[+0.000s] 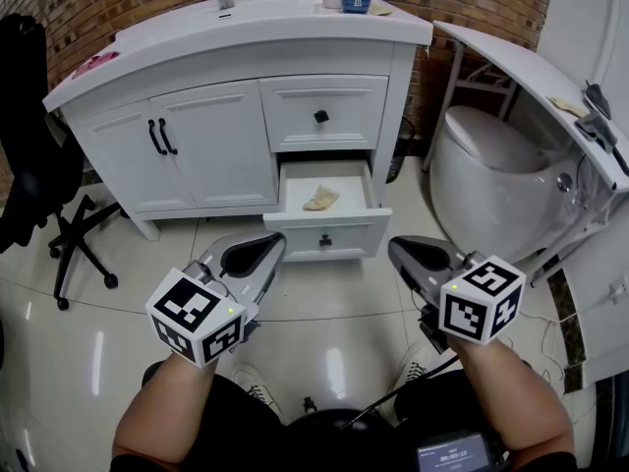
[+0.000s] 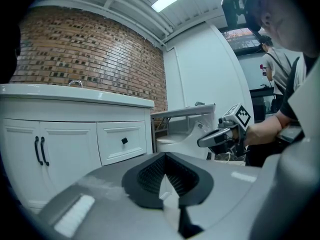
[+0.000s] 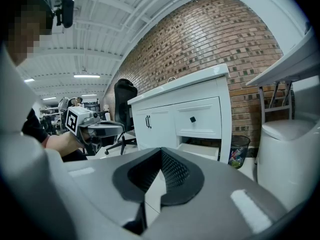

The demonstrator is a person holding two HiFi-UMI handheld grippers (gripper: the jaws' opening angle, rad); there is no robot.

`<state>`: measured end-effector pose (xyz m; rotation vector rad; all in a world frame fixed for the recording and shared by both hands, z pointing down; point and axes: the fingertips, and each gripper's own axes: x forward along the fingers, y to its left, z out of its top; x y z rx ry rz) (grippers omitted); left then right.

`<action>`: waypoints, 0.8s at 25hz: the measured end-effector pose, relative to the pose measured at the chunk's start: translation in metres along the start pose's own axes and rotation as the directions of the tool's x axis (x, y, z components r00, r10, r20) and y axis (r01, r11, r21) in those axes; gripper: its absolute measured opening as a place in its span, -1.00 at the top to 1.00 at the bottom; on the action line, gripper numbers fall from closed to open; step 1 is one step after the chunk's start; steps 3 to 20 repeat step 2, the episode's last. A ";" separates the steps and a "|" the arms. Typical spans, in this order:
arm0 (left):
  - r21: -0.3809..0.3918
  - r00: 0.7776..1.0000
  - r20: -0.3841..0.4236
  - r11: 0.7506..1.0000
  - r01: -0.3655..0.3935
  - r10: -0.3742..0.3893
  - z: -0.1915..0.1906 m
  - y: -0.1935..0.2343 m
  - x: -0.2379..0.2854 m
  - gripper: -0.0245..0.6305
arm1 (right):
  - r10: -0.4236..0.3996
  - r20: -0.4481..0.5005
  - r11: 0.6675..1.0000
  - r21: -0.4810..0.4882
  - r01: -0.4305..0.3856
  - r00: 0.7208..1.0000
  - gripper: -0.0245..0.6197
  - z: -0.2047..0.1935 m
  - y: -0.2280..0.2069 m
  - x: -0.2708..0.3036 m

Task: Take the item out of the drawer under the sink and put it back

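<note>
my left claw hangs low over the floor, at about 7 o'clock from the open drawer. its jaws are pressed together with nothing between them. the drawer is the lower one under the sink, pulled out at 12 o'clock from me. the item, a small crumpled beige piece, lies inside on the drawer floor near the middle, and neither claw touches it. my right claw sits at about 5 o'clock from the drawer, also closed and empty.

so the drawer is open and the item is in it. i can't tell from this whether the lift-out is yet to come or the item is already back. if not yet lifted, the whole take-out and return remains.
</note>
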<state>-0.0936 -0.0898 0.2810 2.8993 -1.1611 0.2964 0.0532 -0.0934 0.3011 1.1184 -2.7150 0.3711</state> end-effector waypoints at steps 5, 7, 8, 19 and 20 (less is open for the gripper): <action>0.003 1.000 -0.003 1.000 0.004 -0.004 -0.001 -0.001 0.001 0.91 | 0.000 -0.002 1.000 0.000 0.000 1.000 0.92 -0.001 0.000 0.000; 0.003 1.000 -0.003 1.000 0.004 -0.004 -0.001 -0.001 0.001 0.91 | 0.000 -0.002 1.000 0.000 0.000 1.000 0.92 -0.001 0.000 0.000; 0.003 1.000 -0.003 1.000 0.004 -0.004 -0.001 -0.001 0.001 0.91 | 0.000 -0.002 1.000 0.000 0.000 1.000 0.92 -0.001 0.000 0.000; 0.003 1.000 -0.003 1.000 0.004 -0.004 -0.001 -0.001 0.001 0.91 | 0.000 -0.002 1.000 0.000 0.000 1.000 0.92 -0.001 0.000 0.000; 0.003 1.000 -0.003 1.000 0.004 -0.004 -0.001 -0.001 0.001 0.91 | 0.000 -0.002 1.000 0.000 0.000 1.000 0.92 -0.001 0.000 0.000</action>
